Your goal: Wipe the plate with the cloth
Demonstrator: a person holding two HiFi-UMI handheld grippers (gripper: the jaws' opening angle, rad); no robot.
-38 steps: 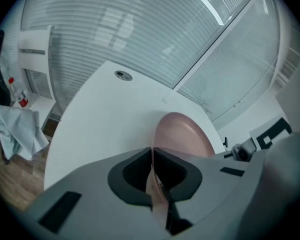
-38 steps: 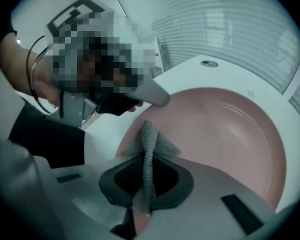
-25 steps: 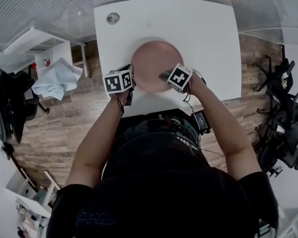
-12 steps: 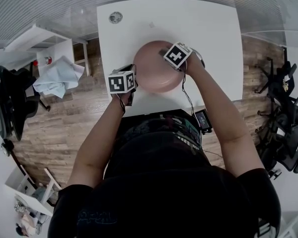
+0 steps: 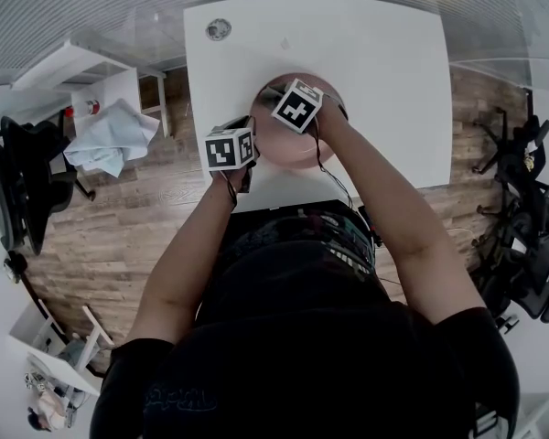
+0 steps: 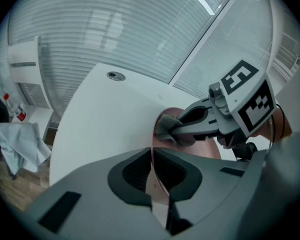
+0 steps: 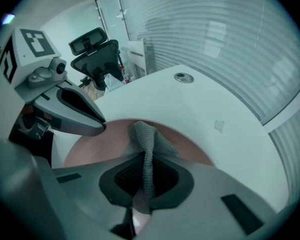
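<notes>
Left hand-held gripper [image 6: 151,176]: jaws clamped on the near-left rim of the plate [image 6: 198,148], steadying it. Plate: pink, near the desk's [image 5: 384,80] front edge. Right hand-held gripper [image 7: 144,181]: closed on the grey cloth [image 7: 149,141], which is pressed to the plate's inner surface. Wiping appears mid-course (no soil visible, so remainder unclear). Legible writing: none, only square markers.

Head view: from above me, steeply down onto the plate [image 5: 288,151]. Left gripper view: at plate's rim, looking across. Right gripper view: close over plate, seemingly steep. All share plate.
</notes>
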